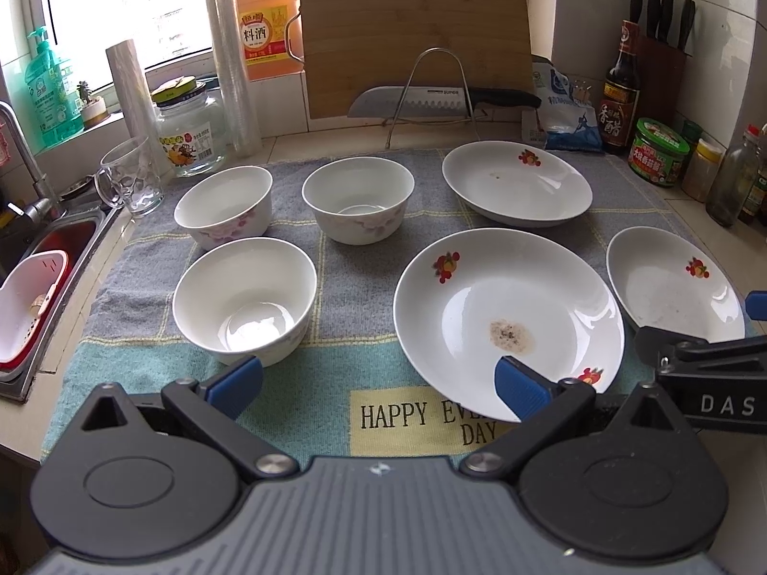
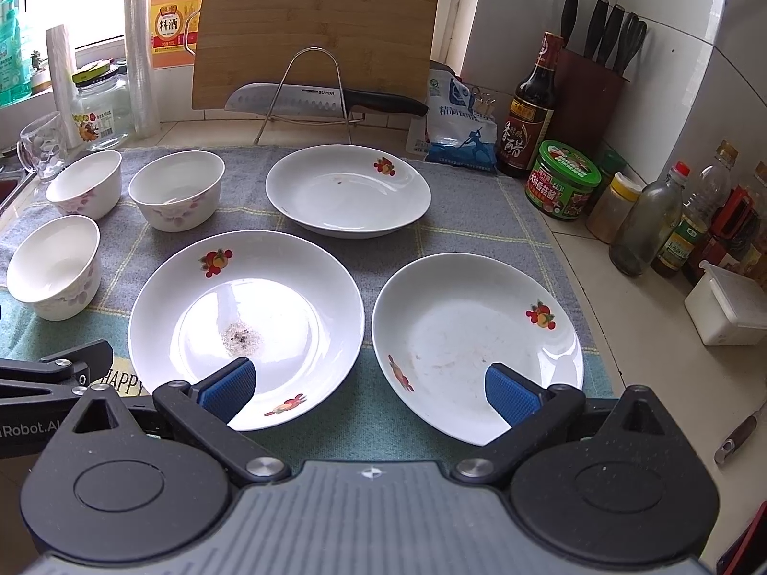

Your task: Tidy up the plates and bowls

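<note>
Three white bowls stand on a towel [image 1: 364,287]: a near bowl [image 1: 244,299], a far-left bowl [image 1: 224,206] and a far-middle bowl [image 1: 358,199]. Three white fruit-print plates lie to their right: a soiled middle plate [image 1: 508,321] [image 2: 244,326], a far plate [image 1: 517,182] [image 2: 348,189] and a right plate [image 1: 673,282] [image 2: 477,340]. My left gripper [image 1: 378,381] hangs open above the towel's front, between the near bowl and the middle plate. My right gripper [image 2: 369,390] is open over the gap between the middle and right plates. Neither holds anything.
A sink [image 1: 43,268] with a pink basket lies left. A glass mug [image 1: 129,177], a jar [image 1: 191,129], a knife on a wire rack [image 1: 431,100] and a cutting board [image 1: 417,33] stand behind the towel. Sauce bottles [image 2: 527,105] and jars [image 2: 561,179] crowd the right wall.
</note>
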Motion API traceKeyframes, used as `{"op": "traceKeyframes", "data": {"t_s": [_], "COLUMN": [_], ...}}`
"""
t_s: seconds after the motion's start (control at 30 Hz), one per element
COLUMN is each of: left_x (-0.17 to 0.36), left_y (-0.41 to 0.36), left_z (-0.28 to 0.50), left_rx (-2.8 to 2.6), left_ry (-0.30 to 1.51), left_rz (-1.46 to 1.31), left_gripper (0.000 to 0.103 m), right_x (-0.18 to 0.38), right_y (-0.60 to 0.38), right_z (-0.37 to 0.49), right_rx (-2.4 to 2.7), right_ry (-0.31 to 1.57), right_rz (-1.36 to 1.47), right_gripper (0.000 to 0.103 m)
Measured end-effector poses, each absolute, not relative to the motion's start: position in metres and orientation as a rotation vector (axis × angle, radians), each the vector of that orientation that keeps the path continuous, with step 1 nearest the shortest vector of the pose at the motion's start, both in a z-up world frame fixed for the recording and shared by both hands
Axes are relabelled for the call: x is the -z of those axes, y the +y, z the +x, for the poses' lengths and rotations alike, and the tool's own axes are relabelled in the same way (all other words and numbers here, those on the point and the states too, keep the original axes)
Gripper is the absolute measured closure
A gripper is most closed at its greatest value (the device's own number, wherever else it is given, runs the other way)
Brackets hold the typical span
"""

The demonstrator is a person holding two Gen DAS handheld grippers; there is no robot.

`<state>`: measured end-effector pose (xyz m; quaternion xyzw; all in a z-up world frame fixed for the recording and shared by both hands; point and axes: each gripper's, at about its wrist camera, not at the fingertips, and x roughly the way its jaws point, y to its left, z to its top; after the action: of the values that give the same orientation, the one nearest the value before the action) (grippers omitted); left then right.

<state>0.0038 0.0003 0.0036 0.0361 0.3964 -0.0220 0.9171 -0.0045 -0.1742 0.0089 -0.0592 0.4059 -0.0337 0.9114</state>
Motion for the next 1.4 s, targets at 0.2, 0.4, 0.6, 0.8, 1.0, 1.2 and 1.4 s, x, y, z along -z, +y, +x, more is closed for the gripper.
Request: {"op": "traceKeyframes", "data": {"t_s": [0.2,0.4,0.6,0.8,1.0,1.2,1.4], "left_x": [-0.003,-0.003,-0.009,-0.009,-0.009,-0.009,-0.009], "left_y": [0.003,0.009,0.016,0.024,0.024,0.011,-0.011], "left_z": [0.007,0.010,0.013,0.018,0.023,0.029,0.042], "left_rx": [0.053,0.093,0.171,0.249,0.320,0.360,0.396], "left_ry": [0.806,0.797,0.768,0.758,0.747,0.735,0.753], "left_rz": [0.083,0.075,0.090,0.094,0.097,0.108,0.089], "left_gripper": [0.001,0.001,0.001,0.001,0.001,0.001,0.001], "right_x": [-0.010,-0.012,-0.016,-0.018,-0.017,-0.005,0.022], "right_y": [-0.170,-0.165,-0.161,-0.161,-0.177,-0.211,-0.252], "right_z": [-0.005,-0.005,-0.004,-0.010,-0.021,-0.027,-0.028], "right_rx": [0.081,0.093,0.109,0.101,0.153,0.193,0.177], "right_ry": [0.832,0.823,0.795,0.748,0.726,0.738,0.783], "right_rz": [-0.120,-0.118,-0.113,-0.088,-0.095,-0.104,-0.078], "right_gripper": [0.000,0.000,0.000,0.000,0.000,0.000,0.000]}}
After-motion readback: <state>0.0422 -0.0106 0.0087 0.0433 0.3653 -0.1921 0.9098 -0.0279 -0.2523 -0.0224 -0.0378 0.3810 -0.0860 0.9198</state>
